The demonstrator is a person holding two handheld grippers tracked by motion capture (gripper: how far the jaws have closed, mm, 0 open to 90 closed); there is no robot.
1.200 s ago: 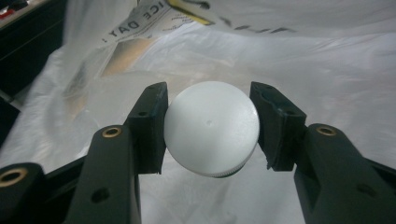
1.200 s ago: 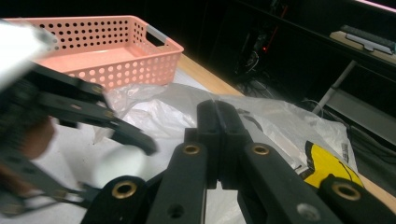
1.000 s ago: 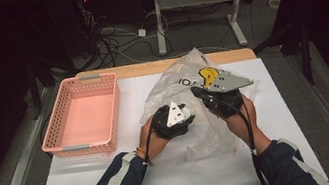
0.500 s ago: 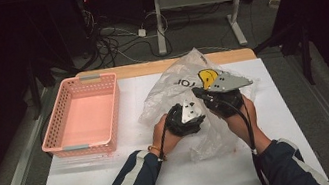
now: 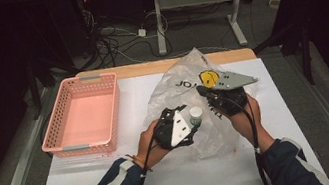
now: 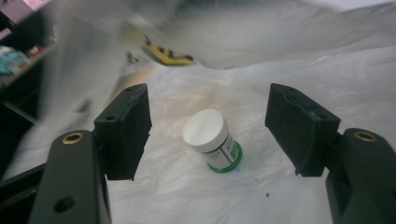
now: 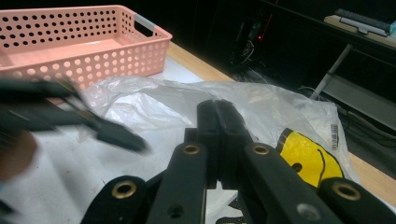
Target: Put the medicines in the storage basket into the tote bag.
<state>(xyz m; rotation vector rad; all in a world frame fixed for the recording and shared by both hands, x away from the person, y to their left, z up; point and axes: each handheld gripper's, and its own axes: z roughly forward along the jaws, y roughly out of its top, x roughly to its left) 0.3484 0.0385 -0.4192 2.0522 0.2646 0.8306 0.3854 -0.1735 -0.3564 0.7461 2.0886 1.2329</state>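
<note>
1. One white-topped table (image 5: 116, 181) carries everything I work on, with a wooden edge showing at its far side.
2. Over its middle lies a crumpled clear plastic bag (image 5: 186, 81), printed with a yellow smiley face (image 7: 310, 161) and dark letters.
3. At the table's left stands a pink perforated basket (image 5: 53, 136), well apart from both of my tools.
4. My right gripper (image 7: 218, 121) sits on the bag's right part; its jaws are pressed together, and I cannot tell whether any plastic is pinched between them.
5. My left gripper (image 6: 208, 133) hovers low over the bag with its jaws spread wide, touching nothing.
6. Between those spread jaws a small jar (image 6: 212, 140) with a white lid and green base stands tilted on the plastic.
</note>
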